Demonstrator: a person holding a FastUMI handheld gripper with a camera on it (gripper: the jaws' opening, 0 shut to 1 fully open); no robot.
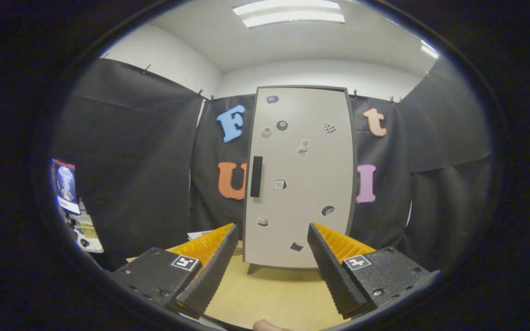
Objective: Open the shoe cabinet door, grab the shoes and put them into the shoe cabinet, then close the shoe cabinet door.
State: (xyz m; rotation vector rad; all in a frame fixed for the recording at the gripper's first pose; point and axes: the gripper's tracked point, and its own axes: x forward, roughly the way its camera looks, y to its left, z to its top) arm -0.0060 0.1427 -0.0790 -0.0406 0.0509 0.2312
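A tall light grey shoe cabinet stands upright on the wooden table, beyond my fingers, with its door shut. A black vertical handle sits on the door's left side, and several small stickers dot the door. My gripper is open, its two black and orange fingers spread wide with nothing between them. The cabinet's base shows in the gap between the fingertips, some way ahead. No shoes are visible.
The pale wooden tabletop stretches from my fingers to the cabinet. Some white paper lies behind the left finger. A stand with small items is off to the far left. A fingertip of a person shows just below the gripper.
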